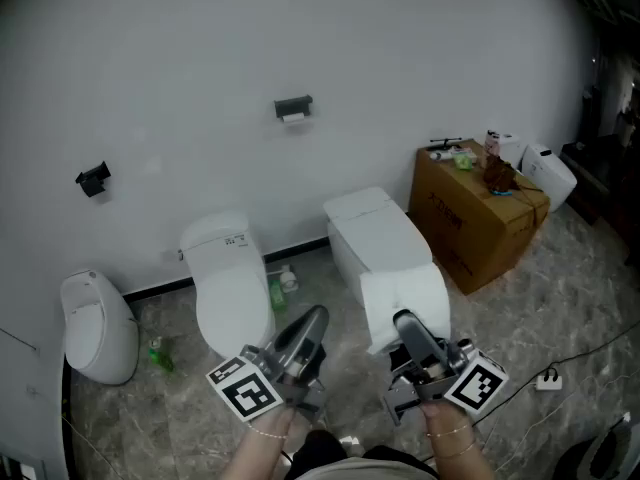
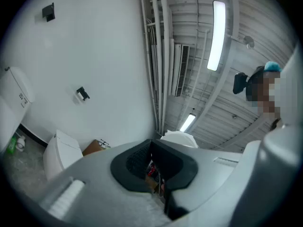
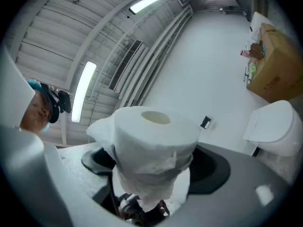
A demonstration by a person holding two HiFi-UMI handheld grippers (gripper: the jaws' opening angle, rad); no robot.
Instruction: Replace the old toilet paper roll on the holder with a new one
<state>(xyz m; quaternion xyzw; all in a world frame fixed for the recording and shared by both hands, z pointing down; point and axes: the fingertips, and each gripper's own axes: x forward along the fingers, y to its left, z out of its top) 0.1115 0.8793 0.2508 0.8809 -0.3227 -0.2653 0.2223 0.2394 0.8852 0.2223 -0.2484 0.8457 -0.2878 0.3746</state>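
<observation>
Full white roll [image 3: 154, 145], loose sheet draped, gripped in right claw [image 3: 154, 168]. Dark holder [image 1: 293, 107] on wall, white paper inside

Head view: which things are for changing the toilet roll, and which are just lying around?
For the job: new roll, held in the right claw; wall holder with the old roll; left claw, shut and empty.
Just lying around: toilets, cardboard box, green bottle on the floor.

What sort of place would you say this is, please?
Probably a mock bathroom in an industrial hall: several toilets stand along a white wall with a paper holder, beside a cardboard box, under exposed pipes and a strip light.
</observation>
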